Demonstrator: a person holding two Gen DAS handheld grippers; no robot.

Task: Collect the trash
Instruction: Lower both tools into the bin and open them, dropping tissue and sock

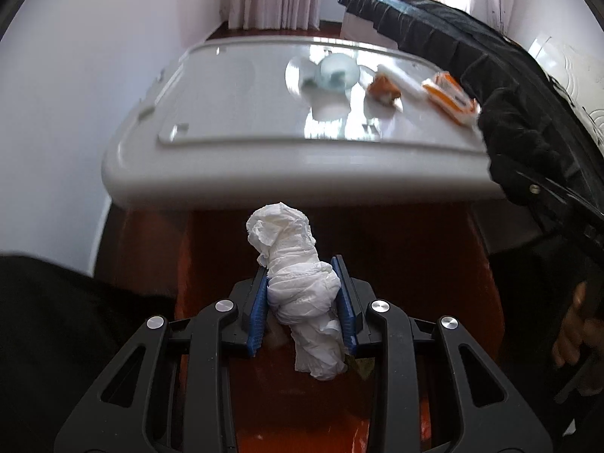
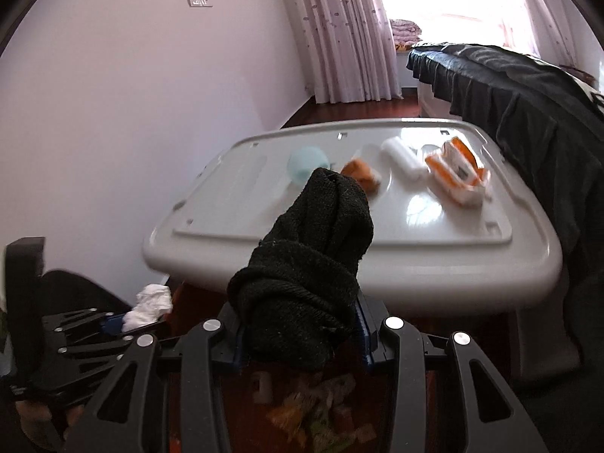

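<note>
My left gripper is shut on a crumpled white tissue wad, held above the red floor in front of a white plastic table. It also shows in the right wrist view at lower left, with the tissue wad. My right gripper is shut on a rolled black sock. On the table lie a pale blue cup, an orange wrapper, a white roll and an orange-white packet.
Below the right gripper lies blurred colourful litter, seemingly in a bin. A bed with a dark cover stands to the right of the table. A white wall is on the left, curtains at the back.
</note>
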